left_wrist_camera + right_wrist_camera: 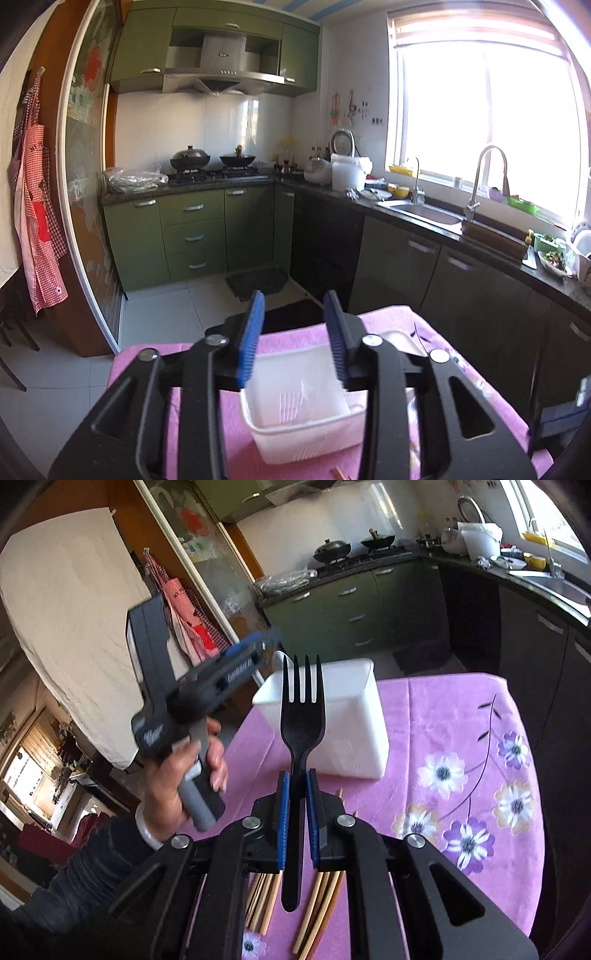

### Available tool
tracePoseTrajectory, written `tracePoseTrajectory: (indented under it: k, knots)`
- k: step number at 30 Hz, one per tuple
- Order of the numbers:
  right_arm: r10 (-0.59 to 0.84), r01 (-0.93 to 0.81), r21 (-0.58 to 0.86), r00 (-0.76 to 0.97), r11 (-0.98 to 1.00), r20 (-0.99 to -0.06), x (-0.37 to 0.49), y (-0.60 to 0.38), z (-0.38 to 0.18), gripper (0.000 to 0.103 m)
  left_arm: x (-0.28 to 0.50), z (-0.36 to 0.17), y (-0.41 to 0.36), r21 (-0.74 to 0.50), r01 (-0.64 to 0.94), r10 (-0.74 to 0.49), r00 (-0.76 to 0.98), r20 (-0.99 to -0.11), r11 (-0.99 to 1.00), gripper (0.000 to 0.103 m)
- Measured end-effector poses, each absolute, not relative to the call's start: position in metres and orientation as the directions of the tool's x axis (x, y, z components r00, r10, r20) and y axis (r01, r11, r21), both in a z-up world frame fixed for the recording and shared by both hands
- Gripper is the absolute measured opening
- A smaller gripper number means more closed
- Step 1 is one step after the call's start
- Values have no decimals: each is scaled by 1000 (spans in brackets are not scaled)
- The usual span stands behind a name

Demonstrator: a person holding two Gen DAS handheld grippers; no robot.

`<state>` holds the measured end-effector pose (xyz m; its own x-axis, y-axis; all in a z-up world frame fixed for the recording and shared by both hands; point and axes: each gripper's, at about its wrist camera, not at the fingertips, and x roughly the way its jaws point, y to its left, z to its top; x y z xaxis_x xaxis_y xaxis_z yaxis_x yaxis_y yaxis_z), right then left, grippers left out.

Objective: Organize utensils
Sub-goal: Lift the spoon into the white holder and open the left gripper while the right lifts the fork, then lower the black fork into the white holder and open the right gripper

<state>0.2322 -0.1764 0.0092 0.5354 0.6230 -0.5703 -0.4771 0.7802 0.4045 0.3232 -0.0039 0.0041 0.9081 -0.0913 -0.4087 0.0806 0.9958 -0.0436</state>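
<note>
My right gripper is shut on a black plastic fork, tines up, held above the pink flowered tablecloth. A white plastic utensil basket stands on the cloth just beyond the fork; it also shows in the left wrist view. Several wooden chopsticks lie on the cloth under the right gripper. My left gripper is open and empty, raised over the basket; in the right wrist view it is held by a hand at the left.
The table with the pink cloth stands in a kitchen. Green cabinets, a stove with two woks and a counter with a sink lie beyond. A chopstick tip shows at the near edge.
</note>
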Motion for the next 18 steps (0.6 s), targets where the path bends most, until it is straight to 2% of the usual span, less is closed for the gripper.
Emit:
tracePoseTrajectory:
  k: [5, 9, 15, 18]
  knots:
    - [565, -458, 334, 709, 824, -422, 269, -168, 49, 10, 300, 10, 8, -85, 96, -124, 890, -438, 992, 36]
    - [477, -402, 268, 806, 875, -350, 302, -154, 59, 10, 275, 21, 19, -83, 93, -120, 893, -435, 992, 44]
    - [399, -356, 180, 828, 917, -393, 342, -127, 28, 10, 239, 25, 31, -81, 107, -133, 875, -465, 991, 44]
    - [405, -359, 188, 813, 914, -417, 343, -128, 9, 10, 226, 18, 34, -87, 117, -145, 850, -506, 989, 44]
